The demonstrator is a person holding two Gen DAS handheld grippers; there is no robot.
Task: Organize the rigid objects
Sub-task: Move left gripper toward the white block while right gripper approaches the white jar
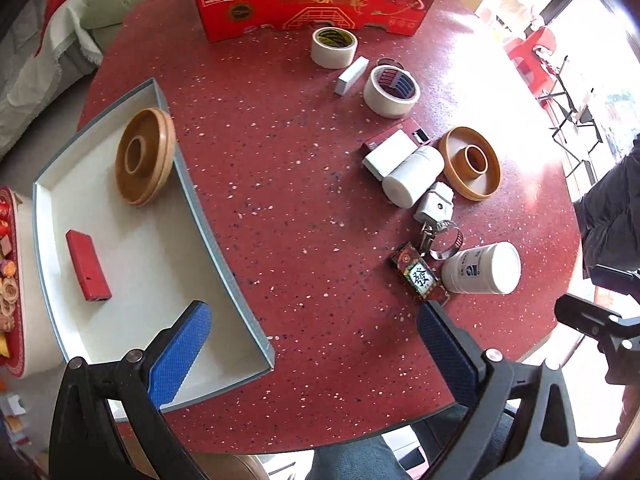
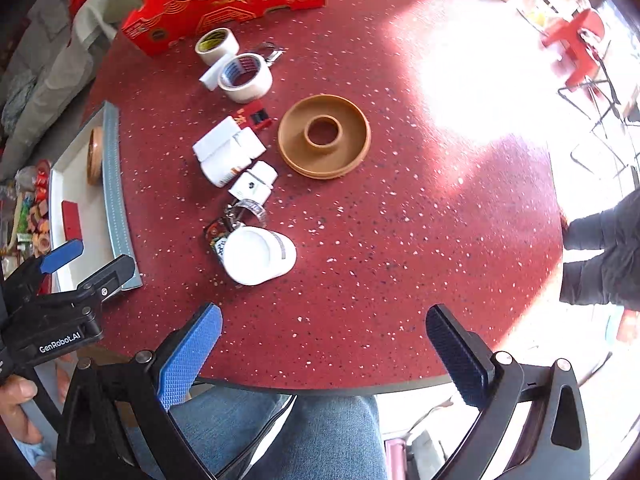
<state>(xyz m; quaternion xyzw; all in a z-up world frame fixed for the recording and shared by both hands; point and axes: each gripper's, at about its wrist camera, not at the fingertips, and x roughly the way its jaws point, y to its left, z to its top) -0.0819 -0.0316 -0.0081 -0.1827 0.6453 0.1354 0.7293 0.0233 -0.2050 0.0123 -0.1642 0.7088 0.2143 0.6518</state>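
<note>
A white tray (image 1: 120, 280) with a grey rim sits at the table's left edge. It holds a tan ring dish (image 1: 145, 156) and a red flat box (image 1: 88, 266). My left gripper (image 1: 316, 320) is open and empty above the tray's near corner. On the table lie a second tan ring dish (image 2: 325, 136), two tape rolls (image 2: 245, 77), white bottles (image 2: 260, 255), white blocks (image 2: 224, 148), a metal clamp (image 1: 446, 242) and a patterned tile (image 1: 418, 276). My right gripper (image 2: 322, 328) is open and empty over the near table edge.
A red printed carton (image 1: 312, 4) stands at the table's far side. A box of small trinkets (image 2: 36, 208) sits left of the tray. The person's jeans (image 2: 300, 432) show below the table edge. Bright sun falls on the table's right part.
</note>
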